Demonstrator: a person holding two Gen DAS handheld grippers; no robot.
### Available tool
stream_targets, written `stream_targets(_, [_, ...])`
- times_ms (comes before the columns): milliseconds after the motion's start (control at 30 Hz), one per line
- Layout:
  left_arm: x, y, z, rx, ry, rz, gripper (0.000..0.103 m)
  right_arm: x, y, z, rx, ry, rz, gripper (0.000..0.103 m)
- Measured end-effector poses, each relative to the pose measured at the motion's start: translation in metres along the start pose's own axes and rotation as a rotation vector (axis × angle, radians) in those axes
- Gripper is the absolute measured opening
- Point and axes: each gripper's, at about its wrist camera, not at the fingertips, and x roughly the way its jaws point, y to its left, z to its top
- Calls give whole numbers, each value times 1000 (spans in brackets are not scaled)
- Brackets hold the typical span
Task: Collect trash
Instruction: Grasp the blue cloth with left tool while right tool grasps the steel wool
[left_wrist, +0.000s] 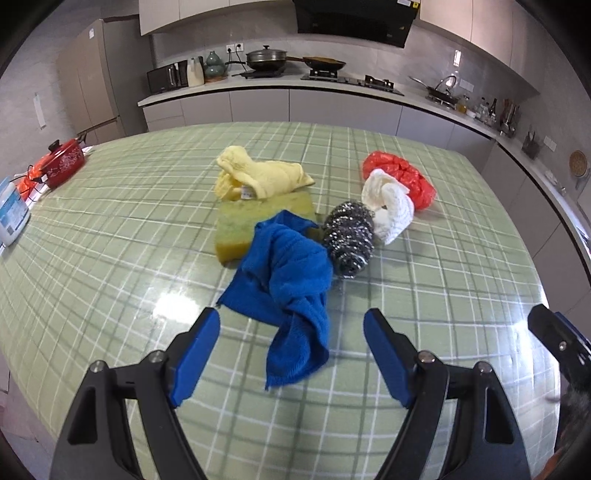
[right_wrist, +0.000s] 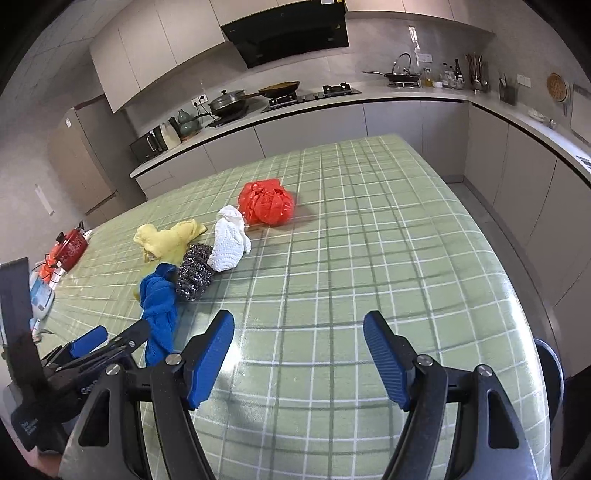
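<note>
On the green checked table (left_wrist: 110, 258) lies a pile: a blue cloth (left_wrist: 291, 280), a yellow-green sponge (left_wrist: 255, 221), a yellow cloth (left_wrist: 258, 177), a steel scourer (left_wrist: 349, 238), crumpled white paper (left_wrist: 391, 206) and a red plastic bag (left_wrist: 399, 177). My left gripper (left_wrist: 291, 321) is open, its blue pads either side of the blue cloth's near end, not pressing it. My right gripper (right_wrist: 299, 325) is open over bare table (right_wrist: 369, 258), nothing between its fingers. From the right wrist view the red bag (right_wrist: 267, 203), white paper (right_wrist: 229, 243), scourer (right_wrist: 194, 273), blue cloth (right_wrist: 159, 306) and left gripper (right_wrist: 110, 338) show at left.
A red pot (left_wrist: 62, 162) and a white container (left_wrist: 11, 214) stand at the table's left edge. Kitchen counters with pans, a stove and bottles run behind and to the right. The right gripper's tip (left_wrist: 554, 332) shows at the far right of the left wrist view.
</note>
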Motion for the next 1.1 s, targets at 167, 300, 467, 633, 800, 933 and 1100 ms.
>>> stream_targets(167, [26,10,7,16,14,-19,81,12,18,3,-4,-2,-28,75])
stream_targets(300, [46,19,12,57,40,-64,77,25,30,-1,23,11,-63,75])
stream_targets(467, [49,36,16,91,32,-140,51,40,45,-4,62,30,-81,75])
stream_targets(633, [43,56,16,113,26,-196,30,60,66,-1,81,50,-57,75])
stream_targets(800, [35,79,17,106,10,-229,21,83,93,4,67,66,-21,75])
stream_targets(933, [34,90,20,101,5,-237,20,105,111,7,46,86,-3,75])
stream_targets(1100, [33,106,26,88,-4,-227,20,130,117,9,60,114,-7,74])
